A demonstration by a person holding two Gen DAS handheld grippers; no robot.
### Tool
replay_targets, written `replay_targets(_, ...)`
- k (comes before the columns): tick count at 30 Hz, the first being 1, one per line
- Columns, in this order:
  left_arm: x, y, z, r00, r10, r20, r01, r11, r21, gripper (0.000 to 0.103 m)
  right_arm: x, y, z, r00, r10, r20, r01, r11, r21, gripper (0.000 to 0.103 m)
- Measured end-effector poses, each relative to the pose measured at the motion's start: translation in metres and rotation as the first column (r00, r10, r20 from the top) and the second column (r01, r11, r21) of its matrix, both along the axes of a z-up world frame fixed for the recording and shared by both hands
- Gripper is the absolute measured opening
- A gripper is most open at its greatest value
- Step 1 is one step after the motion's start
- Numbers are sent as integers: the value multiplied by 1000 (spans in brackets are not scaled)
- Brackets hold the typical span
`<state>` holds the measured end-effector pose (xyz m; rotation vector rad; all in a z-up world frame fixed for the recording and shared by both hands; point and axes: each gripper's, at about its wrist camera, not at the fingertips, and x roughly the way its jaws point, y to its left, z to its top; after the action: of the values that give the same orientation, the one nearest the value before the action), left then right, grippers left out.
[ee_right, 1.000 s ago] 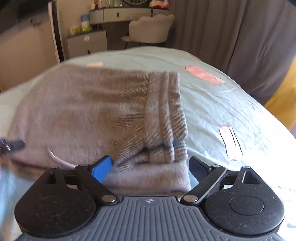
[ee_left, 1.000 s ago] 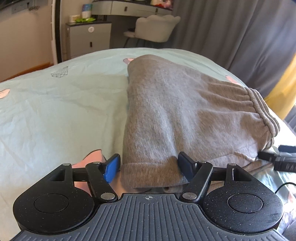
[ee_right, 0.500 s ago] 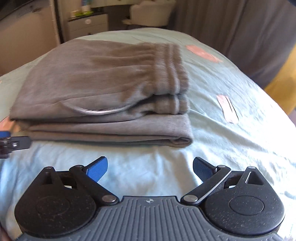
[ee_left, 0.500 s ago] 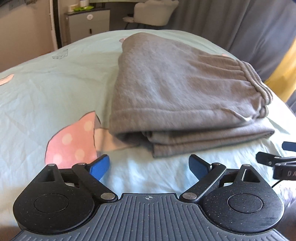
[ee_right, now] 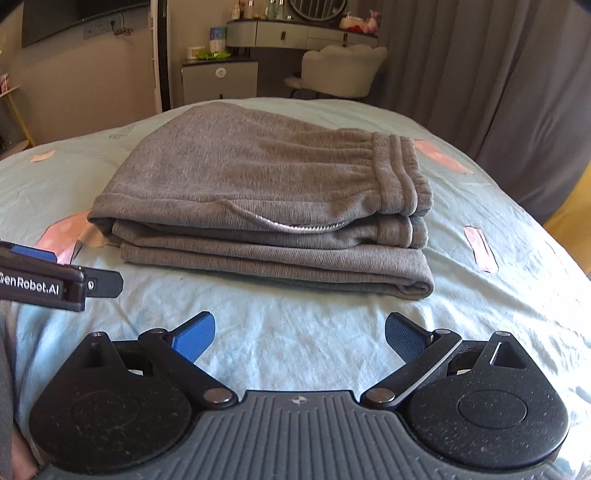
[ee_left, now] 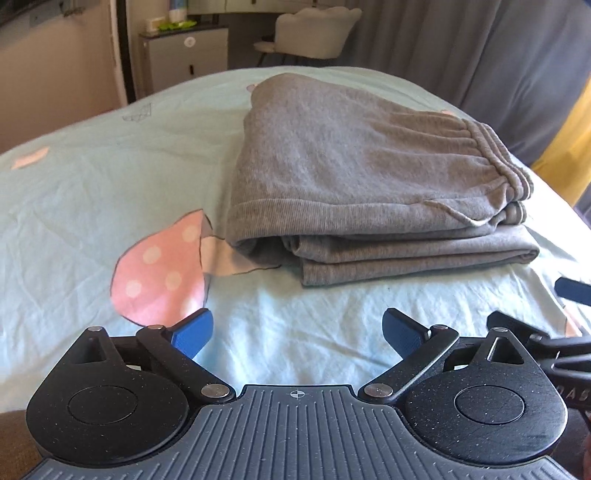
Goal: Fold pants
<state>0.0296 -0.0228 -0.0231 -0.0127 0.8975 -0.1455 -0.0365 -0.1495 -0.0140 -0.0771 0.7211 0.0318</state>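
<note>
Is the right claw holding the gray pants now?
No, the right claw is open over bare sheet, apart from the folded gray pants.

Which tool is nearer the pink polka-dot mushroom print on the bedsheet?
Left. The left tool, jaws opening with nothing between them, sits at the near edge of the pink polka-dot mushroom print. The right tool is farther, beyond the left one, facing the folded grey pants.

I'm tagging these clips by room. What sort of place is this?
Most likely a bedroom: the pants lie on a bed with a printed sheet, and behind stand a vanity with a round mirror and a chair.
</note>
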Motion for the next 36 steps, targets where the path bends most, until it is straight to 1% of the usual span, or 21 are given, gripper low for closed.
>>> replay_targets(3,-1,-3,0,1000,-1,15,0,999,34,101,1,-7,2,999,-31,25,30,999,26,99)
replay_targets(6,0,-4,-1,1000,0,17,-1,999,45,101,0,-13,4,996,-70,61,67,996,52,99)
replay_targets(10,1,-6,-3,1000,1,24,-3,999,53,101,0,-15,5,992,-85,89,80,995,58,99)
replay_targets(19,3,-11,-6,1000,-11,28,9,997,73,101,2,-5,2,995,-45,88,44,999,20,99)
replay_targets(29,2,-11,-6,999,-14,41,10,996,85,101,1,-7,2,994,-57,91,55,998,32,99)
replay_targets(36,2,-10,-6,999,-16,42,13,997,81,101,1,-7,2,994,-57,93,54,998,27,99)
